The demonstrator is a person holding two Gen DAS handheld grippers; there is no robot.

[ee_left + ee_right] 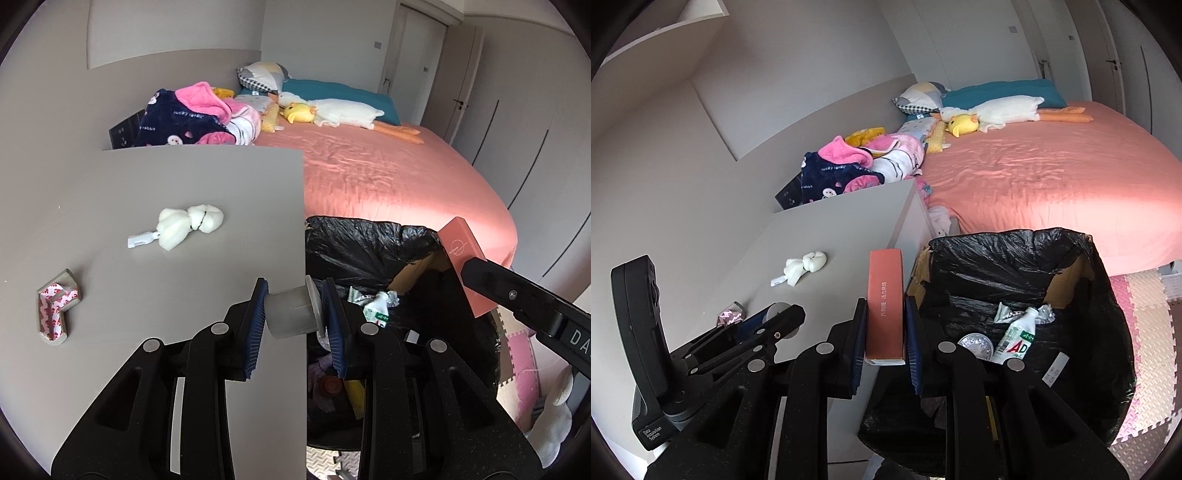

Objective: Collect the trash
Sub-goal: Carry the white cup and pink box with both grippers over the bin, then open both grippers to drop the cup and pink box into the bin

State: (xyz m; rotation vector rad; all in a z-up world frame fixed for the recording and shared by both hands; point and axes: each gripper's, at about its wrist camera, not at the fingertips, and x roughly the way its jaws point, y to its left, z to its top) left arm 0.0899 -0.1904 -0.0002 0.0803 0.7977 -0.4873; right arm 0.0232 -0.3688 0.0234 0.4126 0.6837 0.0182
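Note:
My left gripper [295, 301] is shut on a small grey plastic cap [291, 312], held at the right edge of the grey table [184, 184], beside the bin. My right gripper [885, 325] is shut on a slim salmon-pink carton [885, 306], upright over the gap between the table edge and the bin; the same carton [465, 258] shows in the left wrist view above the bin. The cardboard bin with a black liner [1015, 258] holds a white bottle [1015, 336], a foil cup and wrappers. A white foam lump with a clip [188, 223] and an L-shaped taped corner piece [55, 306] lie on the table.
A bed with a pink sheet [388, 173] stands behind the bin, with plush toys, pillows and a heap of clothes [199, 114] at its head. Pink and cream foam floor mats [1148, 306] lie to the right of the bin. Wardrobe doors line the far right wall.

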